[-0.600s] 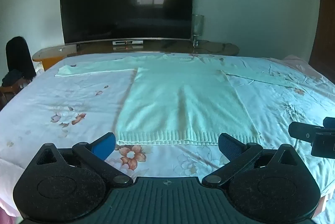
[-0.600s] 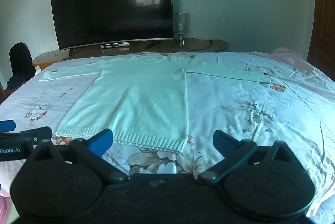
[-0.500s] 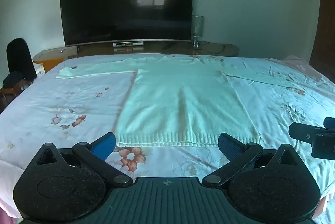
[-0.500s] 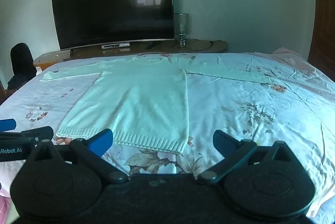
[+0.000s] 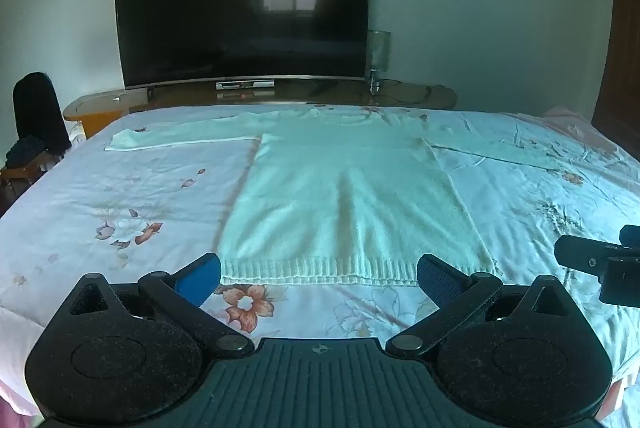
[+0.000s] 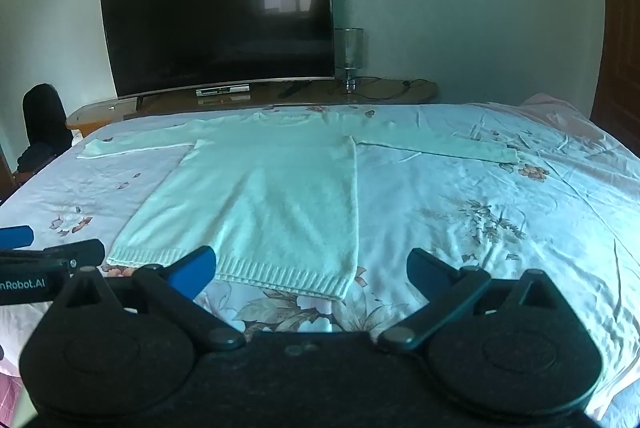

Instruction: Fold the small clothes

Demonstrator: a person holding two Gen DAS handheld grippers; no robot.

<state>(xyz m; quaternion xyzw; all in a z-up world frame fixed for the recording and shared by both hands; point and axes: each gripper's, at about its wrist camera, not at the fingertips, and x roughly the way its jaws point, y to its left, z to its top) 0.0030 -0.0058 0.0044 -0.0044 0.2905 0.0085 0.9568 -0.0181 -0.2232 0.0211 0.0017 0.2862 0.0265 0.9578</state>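
A pale mint knit sweater (image 5: 344, 199) lies flat on the bed, hem toward me, both sleeves spread out sideways; it also shows in the right wrist view (image 6: 272, 195). My left gripper (image 5: 318, 278) is open and empty, hovering just short of the ribbed hem. My right gripper (image 6: 312, 268) is open and empty, over the hem's right corner. The right gripper's finger shows at the right edge of the left wrist view (image 5: 592, 260). The left gripper's finger shows at the left edge of the right wrist view (image 6: 52, 256).
The bed has a white floral sheet (image 5: 120, 195). Behind it stands a wooden TV stand (image 5: 260, 95) with a large dark TV (image 5: 244, 11) and a glass lamp (image 5: 378, 59). A dark chair with clothes (image 5: 34, 123) is at the far left. A brown door (image 6: 620, 27) is at right.
Both views have risen and tilted very slightly; the sweater sits marginally higher in frame. The grippers stay open and the sweater has not moved.
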